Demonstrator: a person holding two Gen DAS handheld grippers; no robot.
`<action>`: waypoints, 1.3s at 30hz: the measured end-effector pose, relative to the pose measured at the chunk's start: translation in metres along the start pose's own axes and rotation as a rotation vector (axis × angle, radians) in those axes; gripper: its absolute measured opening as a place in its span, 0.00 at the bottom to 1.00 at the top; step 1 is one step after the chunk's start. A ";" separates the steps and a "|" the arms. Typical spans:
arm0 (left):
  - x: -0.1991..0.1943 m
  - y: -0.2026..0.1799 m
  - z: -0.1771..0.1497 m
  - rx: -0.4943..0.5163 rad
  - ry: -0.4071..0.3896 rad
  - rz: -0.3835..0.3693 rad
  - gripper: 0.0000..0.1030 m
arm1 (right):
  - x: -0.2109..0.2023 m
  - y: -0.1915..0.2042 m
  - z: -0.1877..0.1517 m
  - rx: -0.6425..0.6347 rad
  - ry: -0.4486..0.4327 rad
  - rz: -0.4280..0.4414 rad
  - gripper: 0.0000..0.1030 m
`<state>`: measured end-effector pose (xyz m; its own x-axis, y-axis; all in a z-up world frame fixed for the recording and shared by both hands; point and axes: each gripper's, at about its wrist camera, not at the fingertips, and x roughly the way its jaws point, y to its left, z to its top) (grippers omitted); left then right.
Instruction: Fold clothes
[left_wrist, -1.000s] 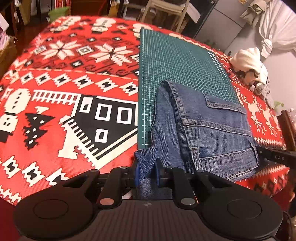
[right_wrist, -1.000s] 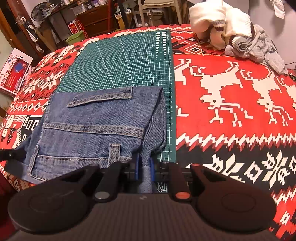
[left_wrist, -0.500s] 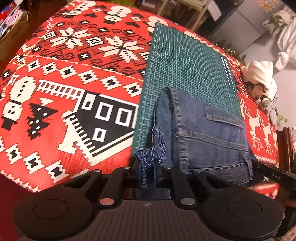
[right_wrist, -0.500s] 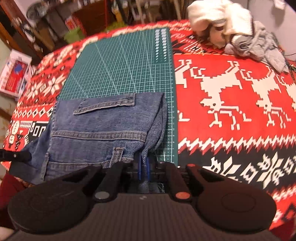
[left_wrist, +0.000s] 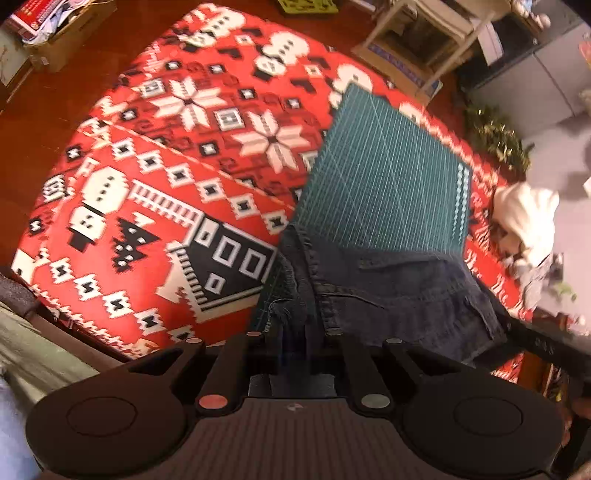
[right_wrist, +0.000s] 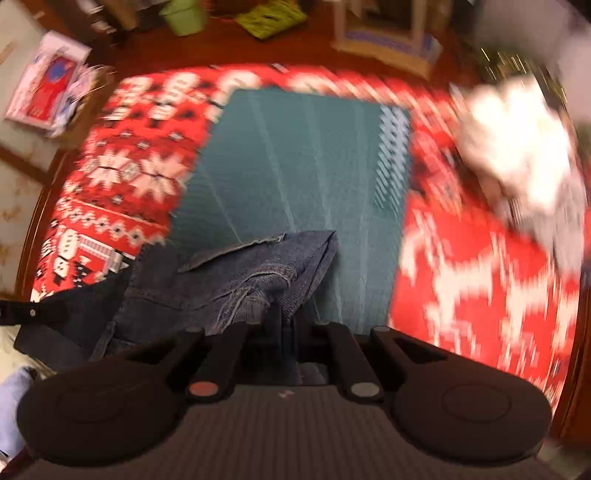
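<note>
While the left wrist view looks down from above, the left gripper (left_wrist: 293, 332) is clamped on the near left corner of the jeans (left_wrist: 388, 291), lifting that edge off the table (left_wrist: 147, 206), probably so the near edge can be carried over for a fold. The far part of the jeans rests on the green cutting mat (left_wrist: 384, 192). Their waistband seam runs away from the camera, while the long side stretches across toward the right gripper (left_wrist: 535, 339), seen at the right edge.

From the right wrist view, blurred by motion, the right gripper (right_wrist: 286, 325) is closed on the opposite near corner of the jeans (right_wrist: 229, 277), so both near corners are held up together. The jeans lie crosswise between the two grippers, pocket flap up. A pile of white clothes (right_wrist: 517, 147) sits well apart at the far right.
</note>
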<state>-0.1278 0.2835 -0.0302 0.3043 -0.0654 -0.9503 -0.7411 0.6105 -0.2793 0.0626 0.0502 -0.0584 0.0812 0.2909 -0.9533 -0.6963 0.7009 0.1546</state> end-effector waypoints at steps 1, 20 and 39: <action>-0.006 0.004 0.002 -0.004 -0.023 0.007 0.10 | 0.000 0.010 0.013 -0.034 -0.010 0.009 0.05; -0.042 0.132 0.050 -0.620 -0.336 0.235 0.10 | 0.092 0.263 0.232 -0.784 -0.031 0.246 0.05; 0.020 0.129 0.058 -0.764 -0.296 0.231 0.10 | 0.203 0.317 0.263 -1.030 0.013 0.239 0.05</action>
<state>-0.1823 0.4069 -0.0772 0.1607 0.2698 -0.9494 -0.9718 -0.1247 -0.1999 0.0458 0.5032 -0.1350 -0.1416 0.3369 -0.9308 -0.9624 -0.2669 0.0499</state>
